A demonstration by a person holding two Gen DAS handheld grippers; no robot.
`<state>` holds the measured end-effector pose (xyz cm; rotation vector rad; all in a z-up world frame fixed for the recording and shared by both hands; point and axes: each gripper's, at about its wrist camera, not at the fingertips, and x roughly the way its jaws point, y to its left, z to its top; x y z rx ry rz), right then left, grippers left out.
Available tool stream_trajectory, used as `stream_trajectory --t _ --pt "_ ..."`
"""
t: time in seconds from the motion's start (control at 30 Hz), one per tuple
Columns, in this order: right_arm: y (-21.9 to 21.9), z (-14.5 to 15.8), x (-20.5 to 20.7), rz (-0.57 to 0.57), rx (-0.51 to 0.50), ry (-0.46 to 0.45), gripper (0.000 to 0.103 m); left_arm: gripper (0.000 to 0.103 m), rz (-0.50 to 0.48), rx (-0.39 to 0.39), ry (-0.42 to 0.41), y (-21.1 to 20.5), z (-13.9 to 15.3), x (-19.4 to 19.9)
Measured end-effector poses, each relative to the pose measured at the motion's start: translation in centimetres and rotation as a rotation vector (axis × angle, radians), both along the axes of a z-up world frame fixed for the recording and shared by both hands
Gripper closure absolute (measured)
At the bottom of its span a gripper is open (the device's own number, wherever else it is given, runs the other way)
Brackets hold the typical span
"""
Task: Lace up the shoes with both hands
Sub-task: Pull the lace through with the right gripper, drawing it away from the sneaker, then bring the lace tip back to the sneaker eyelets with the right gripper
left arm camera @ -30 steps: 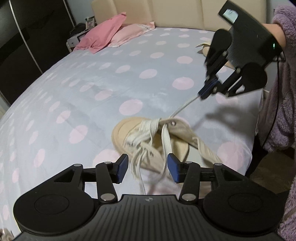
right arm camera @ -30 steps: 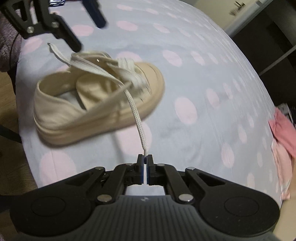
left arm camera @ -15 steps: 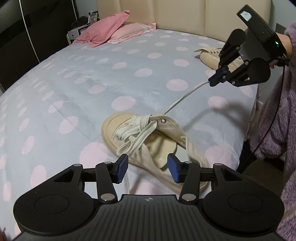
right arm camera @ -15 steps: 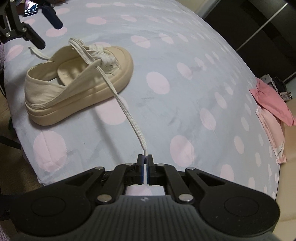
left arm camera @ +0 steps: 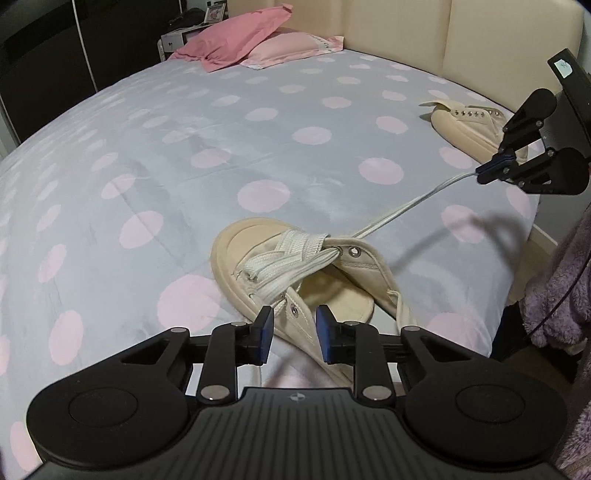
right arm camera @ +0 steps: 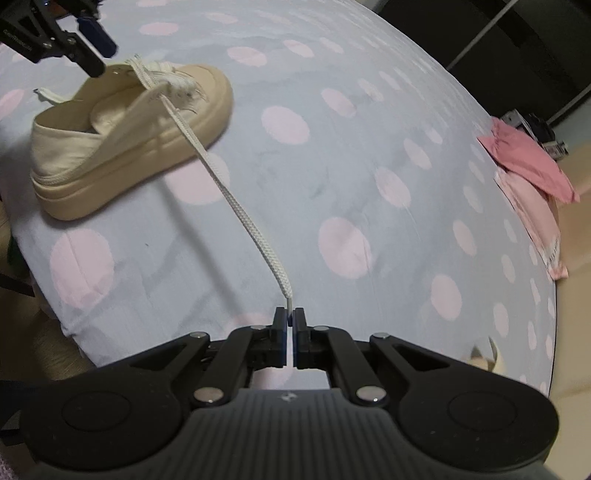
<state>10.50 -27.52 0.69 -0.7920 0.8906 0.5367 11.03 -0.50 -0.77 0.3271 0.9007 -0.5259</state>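
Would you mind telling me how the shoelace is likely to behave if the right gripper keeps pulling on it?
The shoelace is probably floppy: it runs straight only because the right gripper holds its tip taut. Its flat woven surface likely grips well between the shut jaws. The shoe looks light on the soft bedspread, so a harder pull may drag or tip it.

The bed (left arm camera: 177, 155) is wearing a pale blue-grey cover dotted with pink circles, lightly creased across its middle. A cream shoe (left arm camera: 295, 273) is lying on the cover near the bed's edge, sitting on its sole with its toe pointing toward the middle of the bed. A second cream shoe (left arm camera: 469, 122) is lying well apart from it, close to the padded beige headboard (left arm camera: 406, 33). Two pink pillows (left arm camera: 258, 44) are resting on the cover against the headboard, the darker one overlapping the paler one.
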Motion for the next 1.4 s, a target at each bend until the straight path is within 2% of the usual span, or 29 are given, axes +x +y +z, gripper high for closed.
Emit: stream_trajectory --t 0.27,0.67,0.8,1.03,1.4 --pt "-1.8 -0.2 0.2 -0.081 0.001 0.001 0.100 0.081 0.002 0.008 -0.001 0.0 0.3 -0.3" --pt "0.0 0.6 -0.4 -0.026 0.002 -0.020 0.100 0.081 -0.019 -0.001 -0.057 -0.3 1.2 -0.9" --pt "2.1 1.8 -0.8 0.039 0.010 -0.052 0.100 0.081 -0.025 -0.003 -0.069 -0.4 1.6 -1.1" --pt "7.7 3.0 -1.6 0.229 0.001 -0.104 0.100 0.081 -0.011 -0.004 -0.074 -0.5 2.3 -1.1" --pt "15.7 3.7 -1.9 0.491 0.014 -0.124 0.100 0.080 0.046 -0.001 -0.025 0.2 2.6 -0.1"
